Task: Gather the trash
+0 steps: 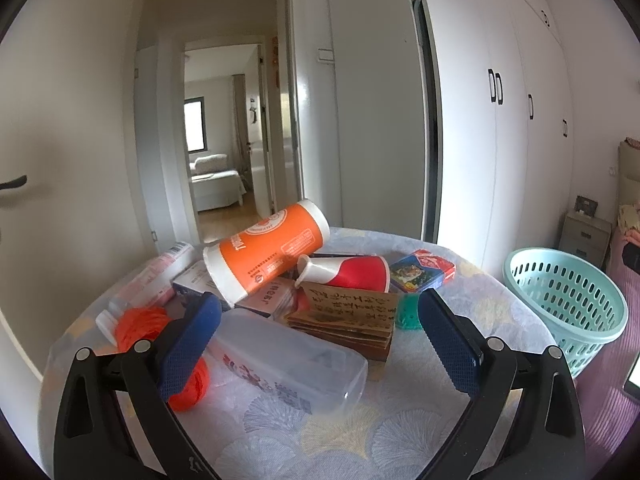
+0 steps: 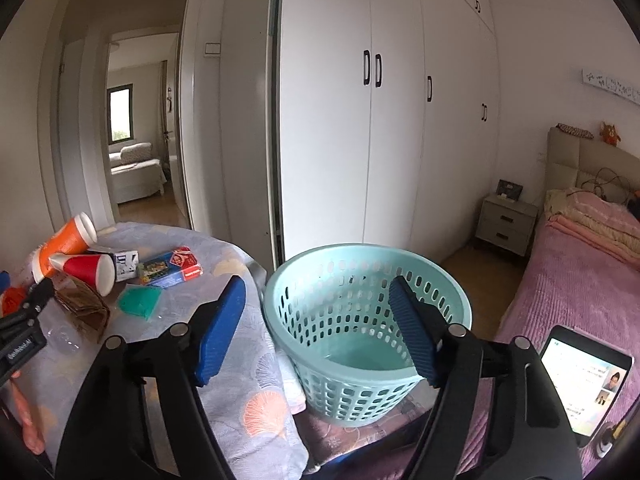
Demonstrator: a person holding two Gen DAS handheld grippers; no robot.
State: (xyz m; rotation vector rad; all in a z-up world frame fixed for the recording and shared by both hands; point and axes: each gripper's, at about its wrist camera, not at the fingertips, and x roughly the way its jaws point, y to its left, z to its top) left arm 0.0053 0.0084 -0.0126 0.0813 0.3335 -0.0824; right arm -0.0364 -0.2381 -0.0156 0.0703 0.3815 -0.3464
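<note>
Lying tilted, orange canister (image 1: 266, 250) with long axis rising rightward; left tool (image 1: 320, 340) and right tool (image 2: 316, 328) both released, empty.

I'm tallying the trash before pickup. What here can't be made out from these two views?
- Left wrist view: boxes under the orange canister, partly hidden.
- Left wrist view: orange bundle, covered by the left hand-held gripper.
- Right wrist view: basket floor, partly blocked by the right hand-held gripper.

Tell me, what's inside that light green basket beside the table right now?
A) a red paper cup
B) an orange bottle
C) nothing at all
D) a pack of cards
C: the basket shows only its bare bottom; the trash is on the table.
</note>
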